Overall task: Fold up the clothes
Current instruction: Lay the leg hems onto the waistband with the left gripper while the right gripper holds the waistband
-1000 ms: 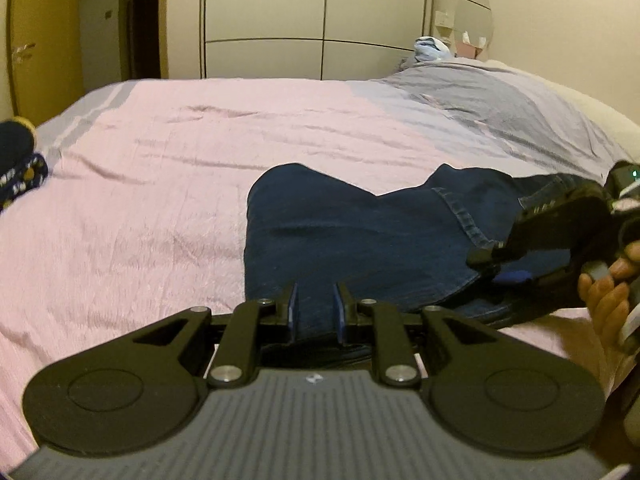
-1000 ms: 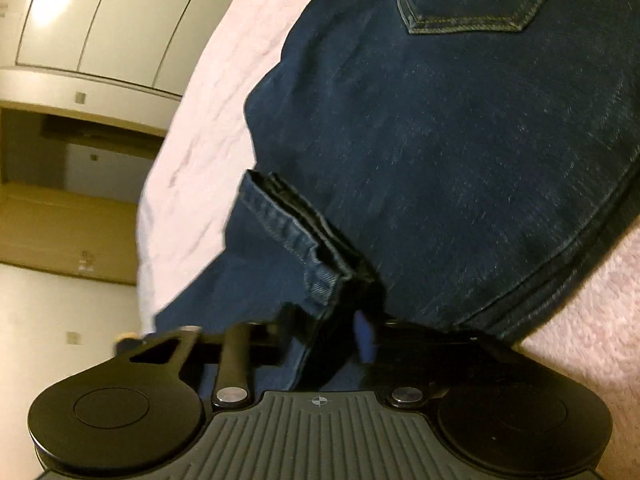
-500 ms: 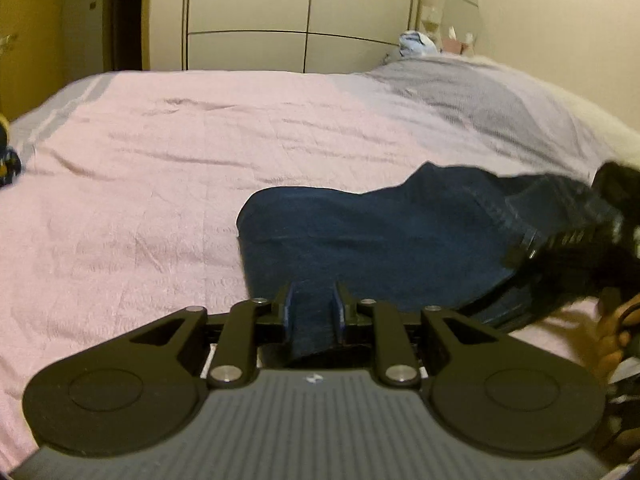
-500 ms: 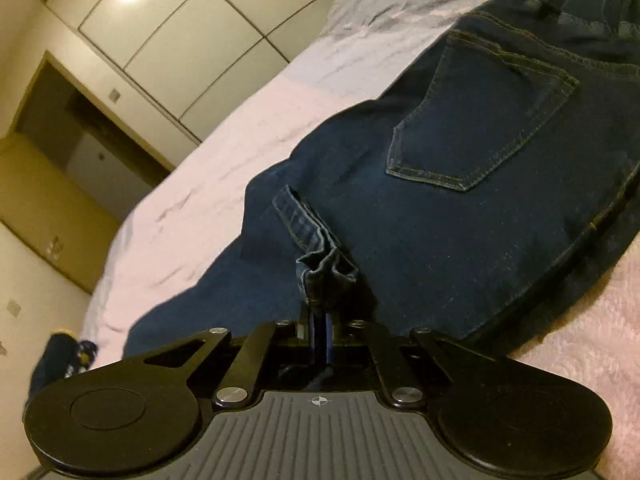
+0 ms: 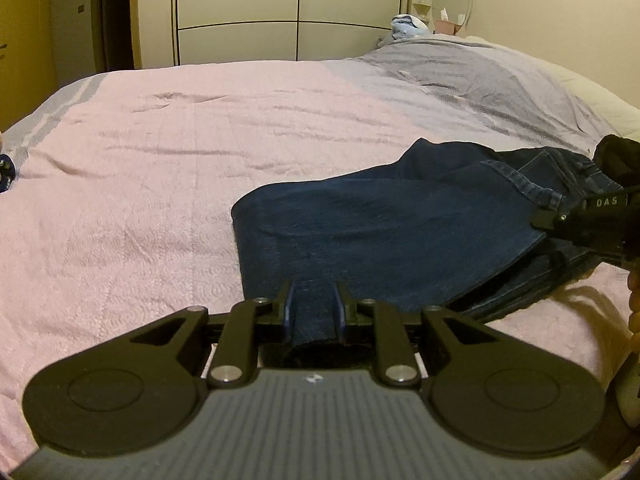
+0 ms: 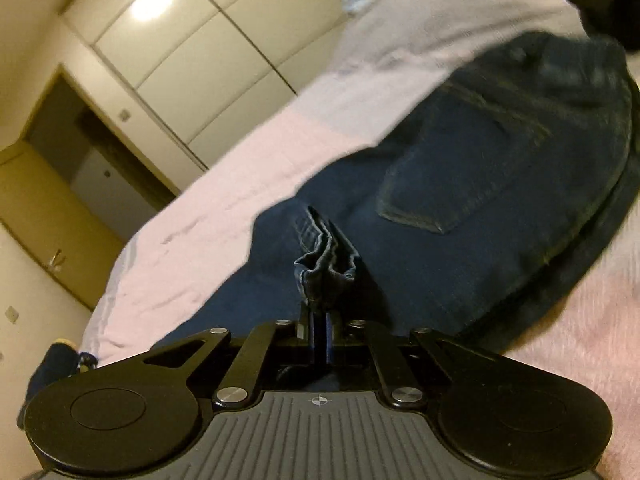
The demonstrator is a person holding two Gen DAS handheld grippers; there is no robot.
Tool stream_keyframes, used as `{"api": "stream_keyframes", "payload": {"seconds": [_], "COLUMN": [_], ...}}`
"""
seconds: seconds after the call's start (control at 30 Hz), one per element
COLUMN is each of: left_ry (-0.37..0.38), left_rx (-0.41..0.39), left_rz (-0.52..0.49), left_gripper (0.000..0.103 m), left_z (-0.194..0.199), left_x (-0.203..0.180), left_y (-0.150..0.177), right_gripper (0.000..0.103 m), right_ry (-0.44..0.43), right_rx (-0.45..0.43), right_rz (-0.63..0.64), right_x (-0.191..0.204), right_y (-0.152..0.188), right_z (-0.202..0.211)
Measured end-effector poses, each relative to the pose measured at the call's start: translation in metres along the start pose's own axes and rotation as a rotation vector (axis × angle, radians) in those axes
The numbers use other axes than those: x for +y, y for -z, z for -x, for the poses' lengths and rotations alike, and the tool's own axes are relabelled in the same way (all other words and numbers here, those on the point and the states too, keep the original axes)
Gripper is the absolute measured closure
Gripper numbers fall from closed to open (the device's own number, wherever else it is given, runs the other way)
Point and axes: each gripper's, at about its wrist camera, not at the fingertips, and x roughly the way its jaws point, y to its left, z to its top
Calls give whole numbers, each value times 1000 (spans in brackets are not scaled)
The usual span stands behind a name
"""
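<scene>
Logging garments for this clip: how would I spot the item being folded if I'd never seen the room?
Start at the big bed with its pink cover. Near its front edge lie dark blue jeans, folded over, a back pocket showing. Both the left hand-held gripper and the right hand-held gripper pinch them; nothing else on the cover is denim.

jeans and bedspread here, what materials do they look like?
Jeans: dark indigo denim, matte, going by the twill grain, contrast stitching and a patch pocket in the right wrist view. Bedspread: probably a soft woven cotton or terry-like fabric, pink, matte, faintly textured and creased.
</scene>
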Motion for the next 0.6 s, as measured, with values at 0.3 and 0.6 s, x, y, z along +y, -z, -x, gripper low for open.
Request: {"api": "stream_keyframes", "payload": {"seconds": [0.3,0.6], "left_ry": [-32,-24], "left_rx": [-3,-11], "left_rz": [-32,-21], "left_gripper": [85,92], "left_z": [6,-5], "left_x": [6,23], "left_y": [-6,-24], "right_gripper": [98,77], "right_ry": [39,139], "right_rx": [104,-116], "right_rz": [30,534], "right_x": [-8,61], "right_y": [-5,-17], "right_z": [-9,37]}}
